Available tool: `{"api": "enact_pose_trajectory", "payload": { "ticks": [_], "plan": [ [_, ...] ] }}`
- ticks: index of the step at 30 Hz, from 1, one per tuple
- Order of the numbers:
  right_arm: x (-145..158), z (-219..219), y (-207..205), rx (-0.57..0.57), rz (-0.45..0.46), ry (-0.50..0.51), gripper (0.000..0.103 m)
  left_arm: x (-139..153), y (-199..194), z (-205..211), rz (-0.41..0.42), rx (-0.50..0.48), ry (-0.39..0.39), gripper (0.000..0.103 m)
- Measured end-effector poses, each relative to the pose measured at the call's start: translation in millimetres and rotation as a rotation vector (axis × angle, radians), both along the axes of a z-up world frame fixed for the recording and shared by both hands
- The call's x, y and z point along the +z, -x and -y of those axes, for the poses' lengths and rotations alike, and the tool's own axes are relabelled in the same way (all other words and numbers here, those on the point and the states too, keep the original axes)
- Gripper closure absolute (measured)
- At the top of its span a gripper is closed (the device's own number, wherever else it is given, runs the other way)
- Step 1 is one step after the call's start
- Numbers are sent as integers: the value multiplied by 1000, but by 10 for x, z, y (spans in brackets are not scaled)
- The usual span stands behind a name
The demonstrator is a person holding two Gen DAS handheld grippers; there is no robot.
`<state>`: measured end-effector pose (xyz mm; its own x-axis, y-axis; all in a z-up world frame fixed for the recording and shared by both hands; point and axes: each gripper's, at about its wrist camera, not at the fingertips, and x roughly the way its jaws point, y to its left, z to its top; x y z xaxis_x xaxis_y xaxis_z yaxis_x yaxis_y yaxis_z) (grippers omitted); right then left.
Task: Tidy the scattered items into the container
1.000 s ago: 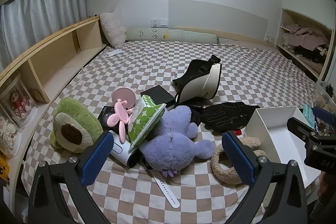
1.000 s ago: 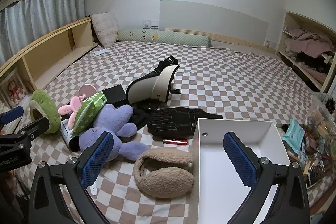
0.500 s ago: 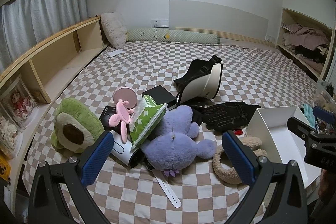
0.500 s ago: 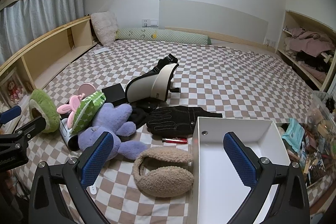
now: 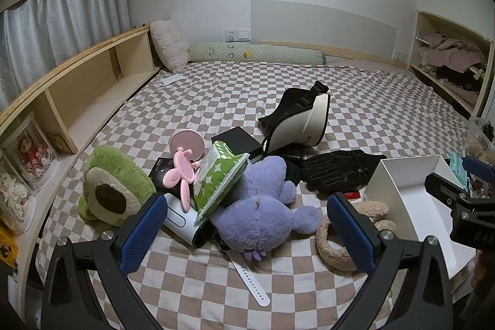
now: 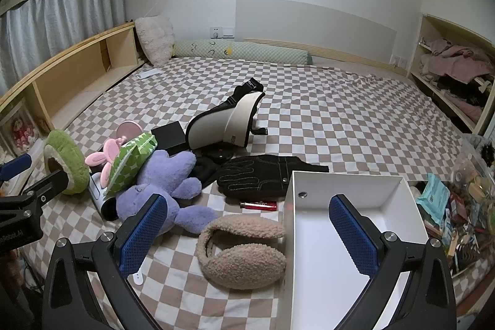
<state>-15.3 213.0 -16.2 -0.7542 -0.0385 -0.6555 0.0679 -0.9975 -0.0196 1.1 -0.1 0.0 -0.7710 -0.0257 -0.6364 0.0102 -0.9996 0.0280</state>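
A pile lies on the checkered bed: a purple plush [image 5: 260,206] [image 6: 164,178], a green tissue pack [image 5: 216,175], a pink fan [image 5: 182,166], an avocado plush [image 5: 111,184], black gloves [image 6: 263,175], a red lighter [image 6: 258,205], tan earmuffs [image 6: 244,249] and a white-and-black bag [image 6: 229,122]. The white box [image 6: 349,225] stands at the right, nothing in it. My left gripper [image 5: 247,228] hangs open above the purple plush. My right gripper [image 6: 247,231] is open over the earmuffs and the box's left wall. Neither holds anything.
A wooden shelf [image 5: 80,101] runs along the left of the bed. A clear bin of clutter [image 6: 458,206] sits right of the box. A black case [image 5: 238,141], a white cylinder [image 5: 185,221] and a white watch strap [image 5: 250,283] lie in the pile. Pillows [image 5: 170,45] rest at the headboard.
Both grippers have drifted slightly, so the pile sits a little differently in the views. Both stay open, and nothing on the bed has moved.
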Motion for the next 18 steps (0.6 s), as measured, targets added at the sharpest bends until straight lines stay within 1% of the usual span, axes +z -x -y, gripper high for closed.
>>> {"api": "enact_pose_trajectory", "payload": {
  "ticks": [18],
  "plan": [
    [4,-2,5,-1,7,-3,0,-6,-17,22,3,-1,4,0]
  ]
}}
